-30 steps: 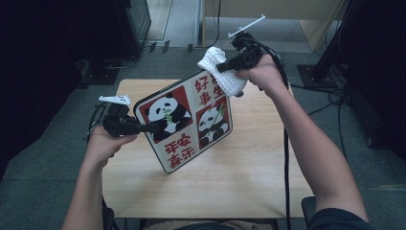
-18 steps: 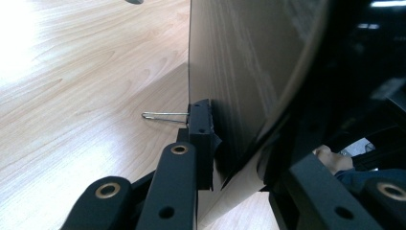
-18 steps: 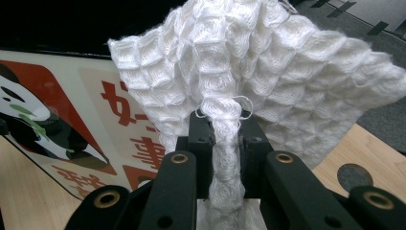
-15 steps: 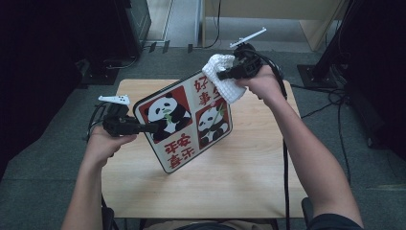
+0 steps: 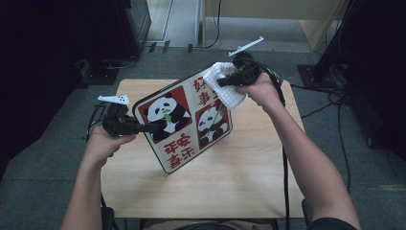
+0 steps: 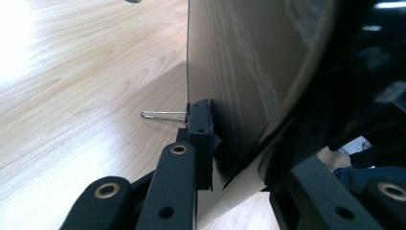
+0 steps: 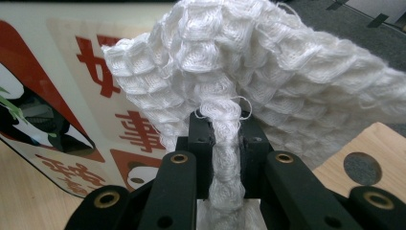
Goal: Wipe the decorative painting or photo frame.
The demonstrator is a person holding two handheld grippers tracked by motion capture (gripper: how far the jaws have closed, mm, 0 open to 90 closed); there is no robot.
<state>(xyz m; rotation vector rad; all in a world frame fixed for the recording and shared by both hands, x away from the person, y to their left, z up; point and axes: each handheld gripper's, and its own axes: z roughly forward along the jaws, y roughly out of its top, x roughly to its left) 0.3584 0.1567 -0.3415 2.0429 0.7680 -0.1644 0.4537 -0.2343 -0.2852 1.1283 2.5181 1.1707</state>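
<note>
The right gripper, clenched on the cloth, has come down from above the far corner onto the tray, so wiping can begin. The left gripper grasps the tray's left edge, holding it tilted over the table.

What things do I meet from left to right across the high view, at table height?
left gripper → panda tray → white cloth → right gripper with the hand holding it

place: lab | cues: wooden table; floor cables; grey carpet
</note>
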